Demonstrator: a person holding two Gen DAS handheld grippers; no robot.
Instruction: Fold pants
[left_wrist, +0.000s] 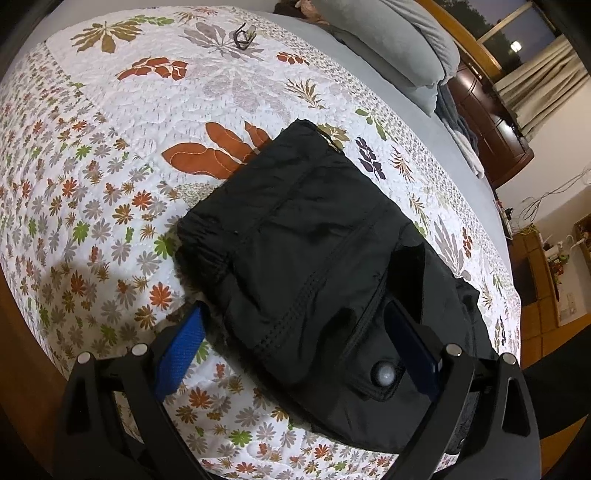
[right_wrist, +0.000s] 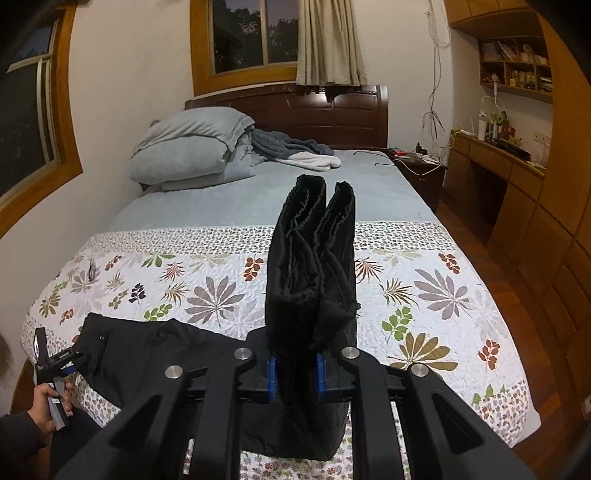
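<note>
- The pants (left_wrist: 314, 258) lie partly folded, black, on the quilt (left_wrist: 129, 184) at the lower centre of the left wrist view; their far corner reaches the frame's middle, their near part runs off the lower right.
- In the right wrist view a doubled band of the pants (right_wrist: 314, 266) stands up in the centre of the frame, its two cuffs at the top; the rest lies flat on the quilt at lower left.
- The right tool (right_wrist: 295, 373) is clenched on that band, blue pads pressed on both sides of the cloth.
- The left tool (left_wrist: 295, 343) is released: its jaws stand wide, one blue pad over bare quilt at lower left, the other over the pants at lower right, near a round snap (left_wrist: 386, 374).
- A hand (right_wrist: 44, 406) grips the left tool's handle at the lower left edge of the right wrist view.
- Shelves (right_wrist: 517, 62) at upper right hold small items, too small to tell.
- The bed (right_wrist: 369, 192) has open quilt to the right of the pants and bare grey sheet beyond it, up to the pillows (right_wrist: 192, 147) and headboard.
- The bed's right edge drops to wood floor (right_wrist: 517, 295).
- A small dark object (left_wrist: 243, 35) lies on the quilt at the top centre of the left wrist view, well apart from the pants.
</note>
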